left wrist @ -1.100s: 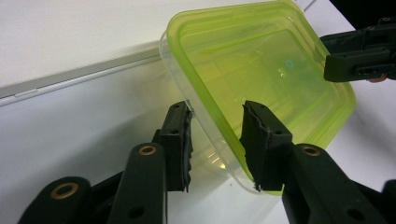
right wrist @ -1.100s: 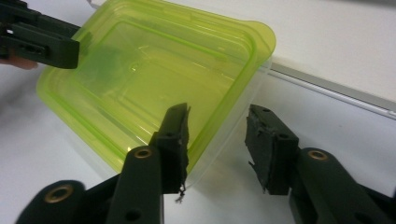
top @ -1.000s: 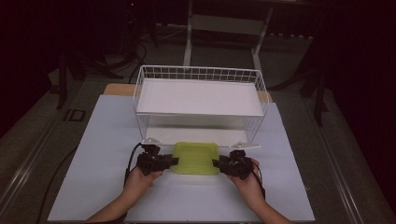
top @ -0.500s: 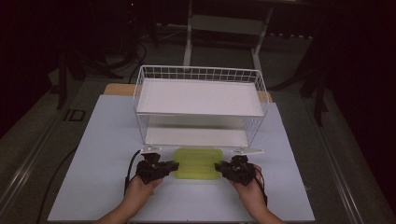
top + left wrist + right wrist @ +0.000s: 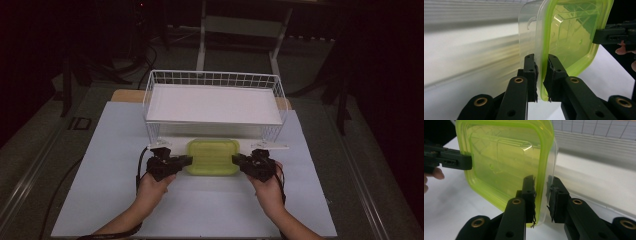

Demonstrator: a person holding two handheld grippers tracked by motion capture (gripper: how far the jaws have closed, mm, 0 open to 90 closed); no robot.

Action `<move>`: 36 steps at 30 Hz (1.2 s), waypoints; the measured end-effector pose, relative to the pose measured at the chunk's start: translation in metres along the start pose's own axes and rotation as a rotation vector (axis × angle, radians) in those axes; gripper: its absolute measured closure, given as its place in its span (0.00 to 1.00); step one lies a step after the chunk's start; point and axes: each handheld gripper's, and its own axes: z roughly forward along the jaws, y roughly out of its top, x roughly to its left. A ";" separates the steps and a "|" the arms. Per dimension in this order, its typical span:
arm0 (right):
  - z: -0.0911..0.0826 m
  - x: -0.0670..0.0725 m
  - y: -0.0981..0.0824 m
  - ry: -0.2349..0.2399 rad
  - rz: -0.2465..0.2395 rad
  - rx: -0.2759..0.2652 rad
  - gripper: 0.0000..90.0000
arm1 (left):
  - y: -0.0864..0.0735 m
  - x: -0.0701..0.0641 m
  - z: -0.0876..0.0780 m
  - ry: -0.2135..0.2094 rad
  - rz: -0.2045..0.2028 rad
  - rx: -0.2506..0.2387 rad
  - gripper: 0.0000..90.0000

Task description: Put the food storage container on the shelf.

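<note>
Green-lidded clear container point(image 5: 212, 156) now sits pinched at both short ends, left gripper point(image 5: 184, 161) and right gripper point(image 5: 239, 160) having just closed on its rim; it lifts off the worktop point(image 5: 100, 150) before the wire basket point(image 5: 212, 97).

Dim room, one lit desk

A white desk point(image 5: 100, 165) is catching the only strong light while the grey floor point(image 5: 35, 145) around it is fading into darkness; behind it, a pale metal frame point(image 5: 202, 35) is standing among dark cables point(image 5: 145, 55), and black stands are flanking both sides.
</note>
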 end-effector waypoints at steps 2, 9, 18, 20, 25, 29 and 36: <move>0.005 -0.002 0.003 -0.005 0.006 0.000 0.85 | 0.002 0.003 0.003 0.008 0.001 0.000 0.89; 0.022 -0.009 0.008 -0.031 0.014 0.004 0.85 | 0.007 0.019 0.016 0.009 -0.029 0.012 0.89; 0.038 -0.018 0.008 -0.059 0.043 0.018 0.85 | 0.009 0.029 0.031 0.028 -0.036 0.021 0.89; 0.042 -0.020 0.008 -0.063 0.048 0.015 0.85 | 0.010 0.032 0.033 0.033 -0.028 0.021 0.89; 0.047 -0.025 0.008 -0.072 0.071 0.017 0.85 | 0.013 0.033 0.036 0.035 -0.042 0.021 0.89; 0.049 -0.027 0.008 -0.085 0.062 0.020 0.86 | 0.015 0.033 0.038 0.044 -0.036 0.018 0.89; 0.056 -0.028 0.012 -0.120 0.049 0.006 0.86 | 0.016 0.036 0.042 0.065 -0.031 -0.013 0.88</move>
